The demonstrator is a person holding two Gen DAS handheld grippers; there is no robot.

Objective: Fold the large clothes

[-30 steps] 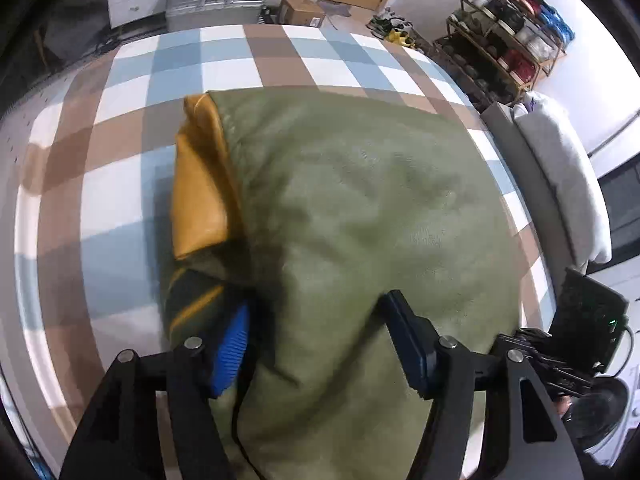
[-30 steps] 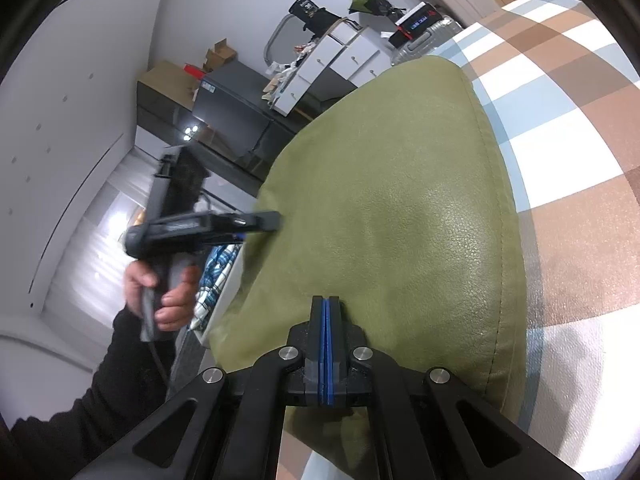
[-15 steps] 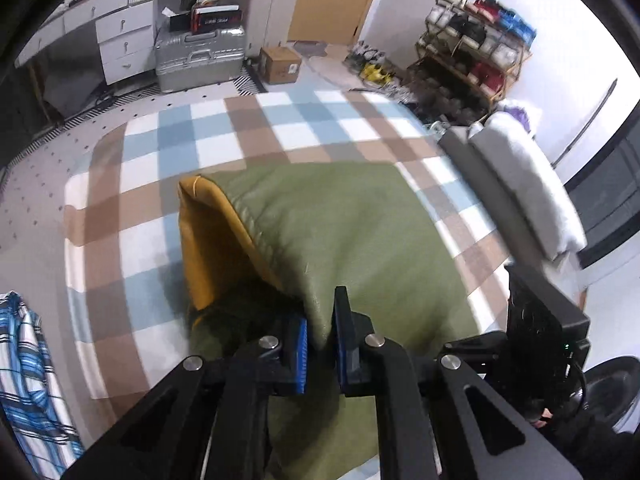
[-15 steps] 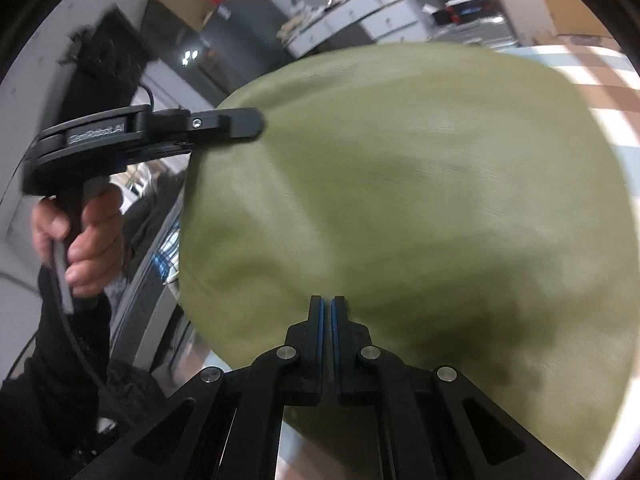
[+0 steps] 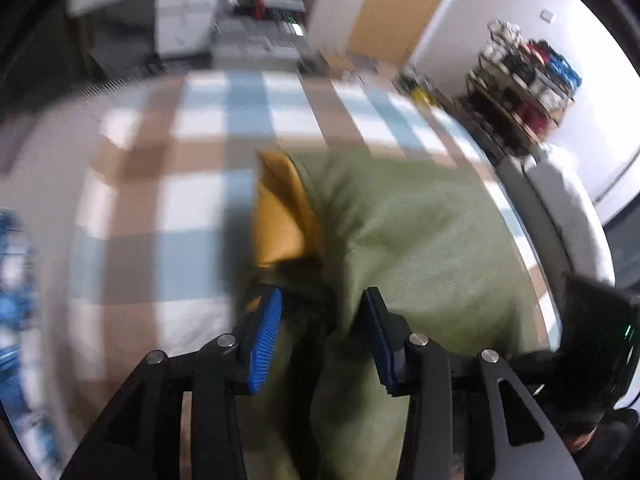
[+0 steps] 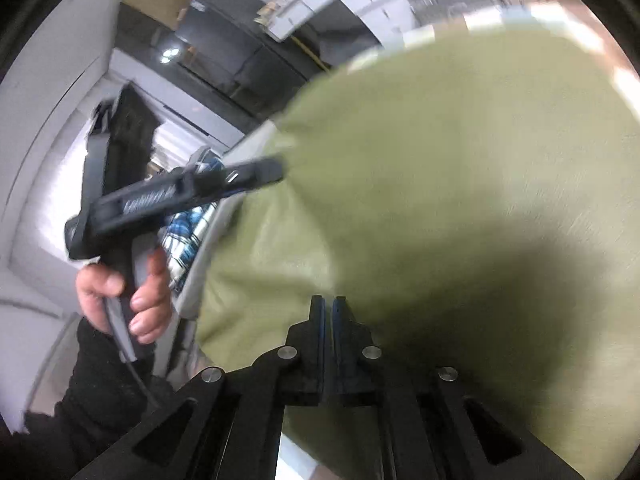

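Observation:
An olive-green jacket [image 5: 420, 240] with a mustard-yellow lining [image 5: 280, 216] lies folded on a blue, brown and white checked bedspread [image 5: 192, 216]. My left gripper [image 5: 320, 332] hangs over the jacket's near left corner. Its jaws are opening, a fold of green cloth lies loose between them, and the pads do not press on it. The right wrist view shows that same gripper [image 6: 276, 170] in a person's hand [image 6: 140, 292] at the jacket's [image 6: 440, 160] left edge. My right gripper [image 6: 328, 308] is shut just above the green cloth, with no cloth visible between its pads.
A shoe rack [image 5: 524, 80] stands at the far right wall. A silver suitcase [image 5: 260, 40] and white drawers are beyond the bed. A grey and white padded piece [image 5: 560, 200] runs along the bed's right edge, and a blue plaid cloth [image 6: 192, 228] lies off its left side.
The left gripper closed on the jacket's near edge half a second ago and has since spread its jaws and risen a little. The right gripper swung across over the jacket and stays shut.

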